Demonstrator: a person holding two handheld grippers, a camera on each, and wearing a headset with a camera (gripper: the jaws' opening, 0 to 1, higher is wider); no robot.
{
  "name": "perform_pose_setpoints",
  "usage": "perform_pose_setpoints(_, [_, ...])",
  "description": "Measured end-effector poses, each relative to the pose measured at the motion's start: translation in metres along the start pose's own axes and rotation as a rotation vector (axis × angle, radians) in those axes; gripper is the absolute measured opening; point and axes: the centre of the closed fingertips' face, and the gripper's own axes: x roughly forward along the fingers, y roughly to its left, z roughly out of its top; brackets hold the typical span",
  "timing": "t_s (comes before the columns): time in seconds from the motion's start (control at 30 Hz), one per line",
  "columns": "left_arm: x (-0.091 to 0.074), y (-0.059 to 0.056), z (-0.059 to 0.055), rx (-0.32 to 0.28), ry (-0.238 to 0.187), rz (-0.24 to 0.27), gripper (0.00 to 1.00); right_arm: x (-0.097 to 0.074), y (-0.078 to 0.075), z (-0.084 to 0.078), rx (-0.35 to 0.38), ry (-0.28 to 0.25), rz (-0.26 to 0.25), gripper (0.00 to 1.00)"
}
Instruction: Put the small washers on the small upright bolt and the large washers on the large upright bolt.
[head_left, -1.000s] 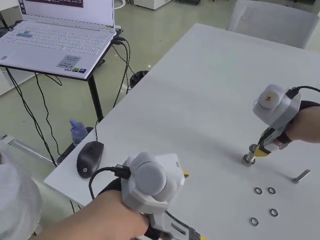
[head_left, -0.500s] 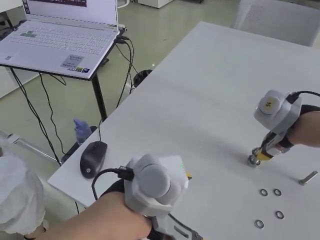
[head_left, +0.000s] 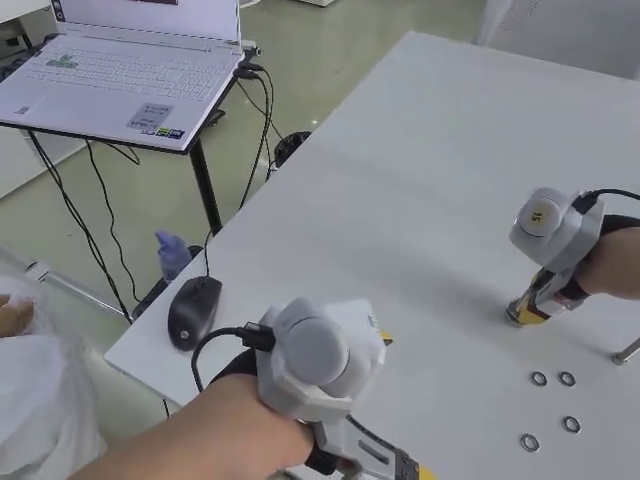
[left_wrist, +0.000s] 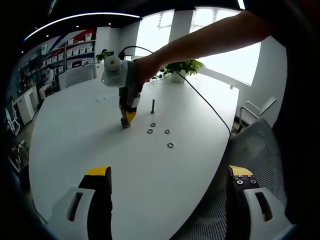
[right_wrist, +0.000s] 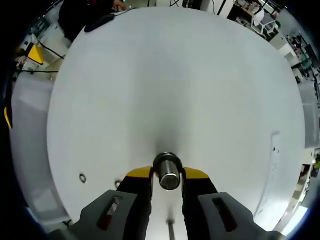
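Your right gripper (right_wrist: 169, 176) has its yellow-tipped jaws closed on the large bolt (right_wrist: 169, 167). The bolt's round end faces the camera from between them, with the white surface (right_wrist: 165, 80) spread out beyond it. In the head view the tips of this gripper point down at the surface and hide most of the bolt. Its round white housing carries a yellow sticker (head_left: 540, 213) with a dark mark too small to read.

Two washers (right_wrist: 82, 178) lie left of the jaws in the right gripper view. The head view shows four washers loose and flat on the surface just beside the gripper, two side by side and two more a little nearer to you. None is on a bolt. The small bolt (left_wrist: 152, 106) is just past them. The head view cuts it at the frame edge, so you cannot tell whether it stands or lies.

Your left gripper (left_wrist: 169, 172) has its jaws wide apart with nothing between them. It hangs over the near part of the surface, well apart from the washers.

Farther out, a black computer mouse (head_left: 195, 312) sits at the corner of the surface. Beyond that corner an open laptop (head_left: 130, 70) rests on a side stand. It has stickers (head_left: 155, 118) on the palm rest, but their print cannot be read. A blue spray bottle (head_left: 172, 255) and black cables (head_left: 95, 200) are on the floor below. The left gripper view shows a potted plant (left_wrist: 182, 67) by bright windows.
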Motion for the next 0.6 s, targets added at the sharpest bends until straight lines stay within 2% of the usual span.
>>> perform_pose_setpoints(0.6, [0.0021, -0.0006, -0.0041, -0.001, 0.02, -0.011, 0.93, 0.0068, 0.0003, -0.0006, 0.017, -0.004, 0.007, 0.23])
